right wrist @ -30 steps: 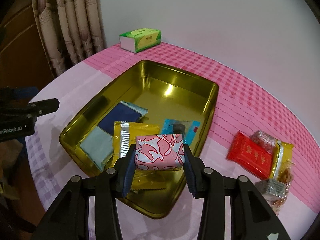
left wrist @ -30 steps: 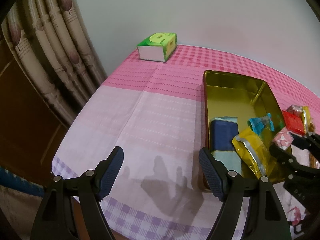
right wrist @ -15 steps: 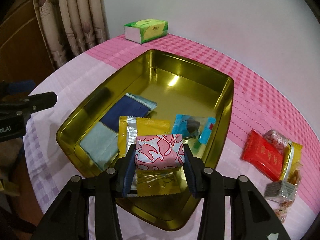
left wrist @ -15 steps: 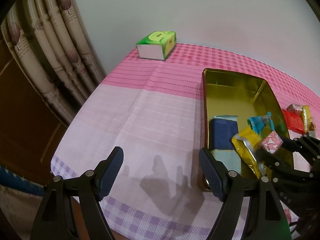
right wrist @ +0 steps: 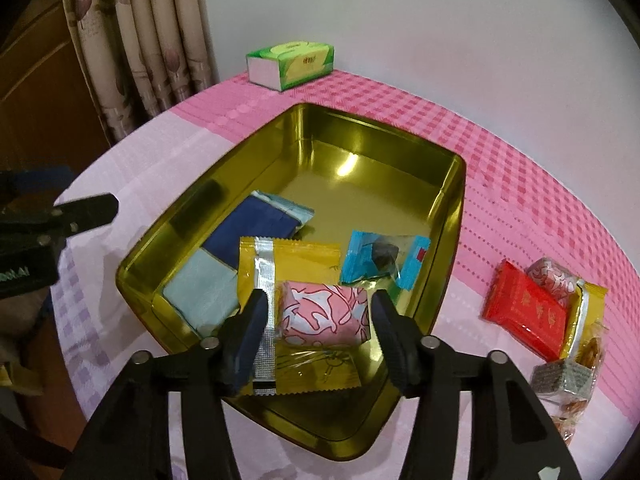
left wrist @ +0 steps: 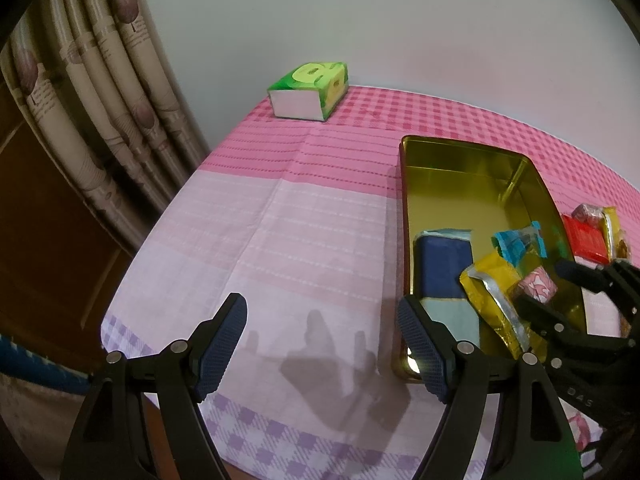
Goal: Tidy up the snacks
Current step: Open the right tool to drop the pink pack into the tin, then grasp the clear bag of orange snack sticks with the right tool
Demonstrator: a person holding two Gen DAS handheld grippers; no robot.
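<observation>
A gold tin point(right wrist: 460, 208) sits on the pink tablecloth and holds a navy packet point(right wrist: 256, 228), a pale teal packet point(right wrist: 204, 296), a yellow packet point(right wrist: 296, 256) and a blue packet point(right wrist: 384, 260). A pink-and-white wrapped snack point(right wrist: 324, 314) lies on the yellow packet at the tin's near end. My right gripper point(right wrist: 320, 328) straddles that snack; its jaws are opening, with a gap showing on each side. The left wrist view shows the same snack point(left wrist: 538, 290) in the tin point(left wrist: 404, 200). My left gripper point(left wrist: 320, 344) hovers open over bare cloth left of the tin, holding nothing.
To the right of the tin lie a red packet point(right wrist: 524, 312) and several other wrapped snacks point(right wrist: 568, 372). A green tissue box point(right wrist: 292, 60) stands at the table's far edge. Curtains point(left wrist: 100, 100) hang at the left, beyond the table's rounded edge.
My right gripper came in lower over the tin's near end, then its jaws spread and let go of the pink-and-white snack. The left gripper stayed put.
</observation>
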